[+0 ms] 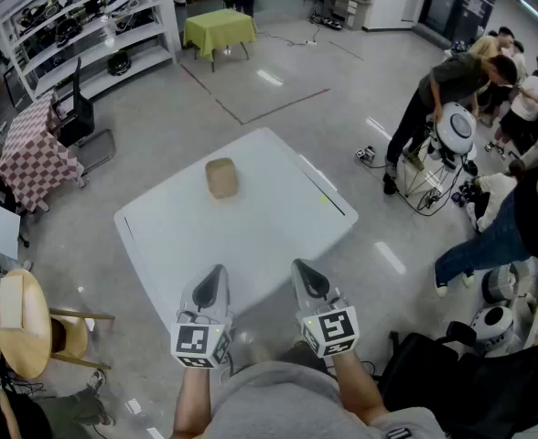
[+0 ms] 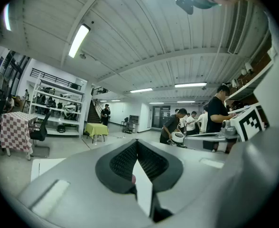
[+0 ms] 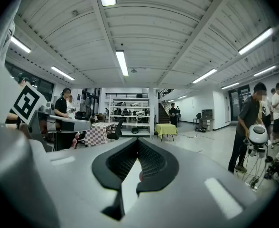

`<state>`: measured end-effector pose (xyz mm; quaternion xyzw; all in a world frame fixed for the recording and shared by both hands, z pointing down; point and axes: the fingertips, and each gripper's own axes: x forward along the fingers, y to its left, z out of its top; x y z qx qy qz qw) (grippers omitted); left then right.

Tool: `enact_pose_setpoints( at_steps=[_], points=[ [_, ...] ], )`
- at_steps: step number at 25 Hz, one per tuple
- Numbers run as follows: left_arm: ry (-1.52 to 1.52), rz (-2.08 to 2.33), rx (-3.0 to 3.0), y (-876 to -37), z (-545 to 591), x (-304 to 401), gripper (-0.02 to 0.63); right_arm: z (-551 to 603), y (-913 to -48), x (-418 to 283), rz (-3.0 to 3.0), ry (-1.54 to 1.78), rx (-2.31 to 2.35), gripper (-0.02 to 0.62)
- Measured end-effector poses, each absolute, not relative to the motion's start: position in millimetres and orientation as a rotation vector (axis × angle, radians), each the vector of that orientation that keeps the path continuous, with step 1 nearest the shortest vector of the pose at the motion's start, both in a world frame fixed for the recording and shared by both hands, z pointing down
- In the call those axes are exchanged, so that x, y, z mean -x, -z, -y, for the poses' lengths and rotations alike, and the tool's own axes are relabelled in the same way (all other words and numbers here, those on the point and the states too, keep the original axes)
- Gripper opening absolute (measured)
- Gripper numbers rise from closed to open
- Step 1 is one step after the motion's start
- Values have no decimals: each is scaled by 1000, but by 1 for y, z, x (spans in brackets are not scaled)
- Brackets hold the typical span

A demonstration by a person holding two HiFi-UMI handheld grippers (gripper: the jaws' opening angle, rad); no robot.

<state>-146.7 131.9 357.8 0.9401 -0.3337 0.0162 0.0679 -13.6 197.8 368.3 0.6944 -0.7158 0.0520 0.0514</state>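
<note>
Approach stage: my left gripper (image 1: 218, 277) and right gripper (image 1: 303, 274), both clenched empty, hover at the near edge of the white table (image 1: 278, 222), with the brown box (image 1: 221, 177) well beyond them; a grasp calls for forward reach and parted jaws.

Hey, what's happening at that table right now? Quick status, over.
Left gripper and right gripper both shut, empty, at the near edge of the white table. Brown block sits apart, farther up the table. Nothing between them and it.
</note>
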Motion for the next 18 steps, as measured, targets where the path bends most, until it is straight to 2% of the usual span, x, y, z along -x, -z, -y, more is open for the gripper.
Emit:
enact_pose_setpoints(
  at_steps=[18],
  points=[
    [-36,1016,-2811,-355,-110,142,11,-167,-365,15,2227,-157,-2104,5]
  ],
)
